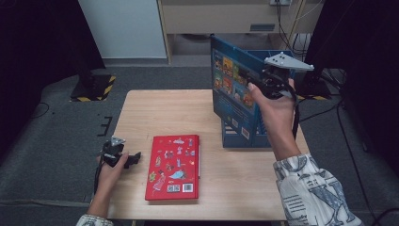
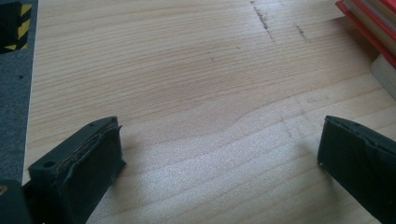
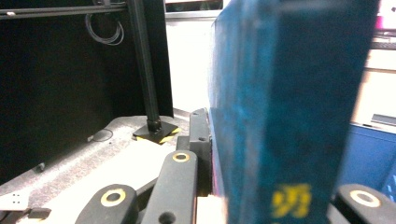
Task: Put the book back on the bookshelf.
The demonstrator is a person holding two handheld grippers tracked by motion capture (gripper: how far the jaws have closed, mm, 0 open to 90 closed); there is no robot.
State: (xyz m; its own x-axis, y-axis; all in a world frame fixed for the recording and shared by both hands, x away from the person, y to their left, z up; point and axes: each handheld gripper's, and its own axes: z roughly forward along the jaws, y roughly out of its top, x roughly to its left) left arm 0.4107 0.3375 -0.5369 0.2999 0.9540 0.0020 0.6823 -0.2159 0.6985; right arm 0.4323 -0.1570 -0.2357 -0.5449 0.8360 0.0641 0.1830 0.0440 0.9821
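A blue picture book (image 1: pixel 230 87) stands upright over the right side of the table. My right gripper (image 1: pixel 263 81) is shut on its upper edge. In the right gripper view the book's blue spine (image 3: pixel 289 102) fills the middle and the right gripper (image 3: pixel 261 158) is clamped around it. A red book (image 1: pixel 172 167) lies flat on the wooden table (image 1: pixel 155 108), left of centre. My left gripper (image 1: pixel 131 159) rests low just left of the red book. Its jaws stand wide open over bare wood, with nothing between them (image 2: pixel 219 158). The red book's corner (image 2: pixel 369 18) shows ahead at the right.
A blue file holder (image 1: pixel 256 136) stands on the table's right side, against the blue book's lower part; I cannot tell whether the book rests in it. Black stand bases with yellow-black tape (image 1: pixel 91 87) sit on the grey floor beyond the table.
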